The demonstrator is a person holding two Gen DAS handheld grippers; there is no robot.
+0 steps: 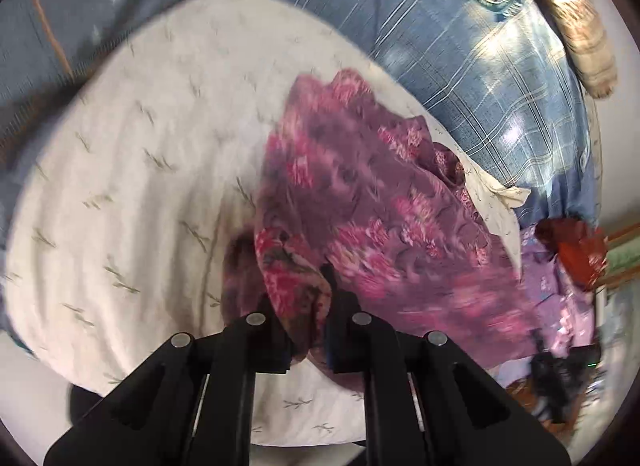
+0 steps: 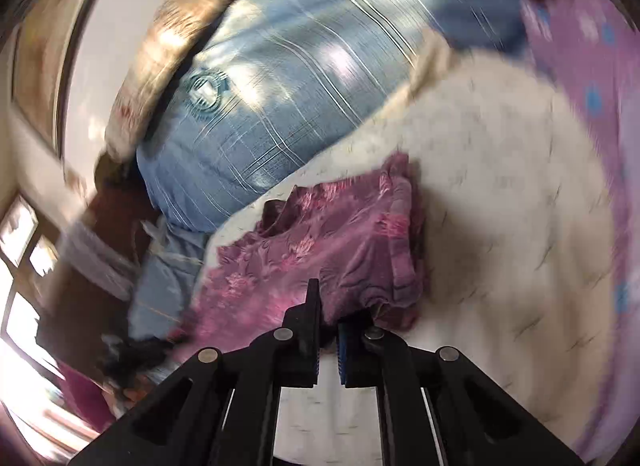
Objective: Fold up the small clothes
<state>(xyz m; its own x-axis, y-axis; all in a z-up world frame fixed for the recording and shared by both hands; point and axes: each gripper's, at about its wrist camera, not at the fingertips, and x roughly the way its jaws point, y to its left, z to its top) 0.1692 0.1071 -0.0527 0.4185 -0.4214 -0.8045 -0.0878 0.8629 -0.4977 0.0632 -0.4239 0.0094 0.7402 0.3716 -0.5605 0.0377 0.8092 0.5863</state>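
Left tongs (image 1: 306, 330) pinched on a bunched corner of the purple floral garment (image 1: 360, 201); cloth gathered thick between the jaws. Right tongs (image 2: 328, 330) pressed nearly together at the garment's near edge (image 2: 320, 242). Blurred here, but they seem to hold a fold of it.

Garment lies rumpled on the cream sheet (image 1: 140, 169) of the bed, beside a blue plaid pillow (image 1: 460, 65).

Risks: the right grip looks shallow, so the hem may slip out when lifted. The left's thick wad may drag extra layers and leave the fold crooked.

Left view shows the garment's full spread and red and lilac clothes (image 1: 568, 266) past it. Right view alone shows the window (image 2: 20, 258) and the lilac bedcover (image 2: 592, 105).
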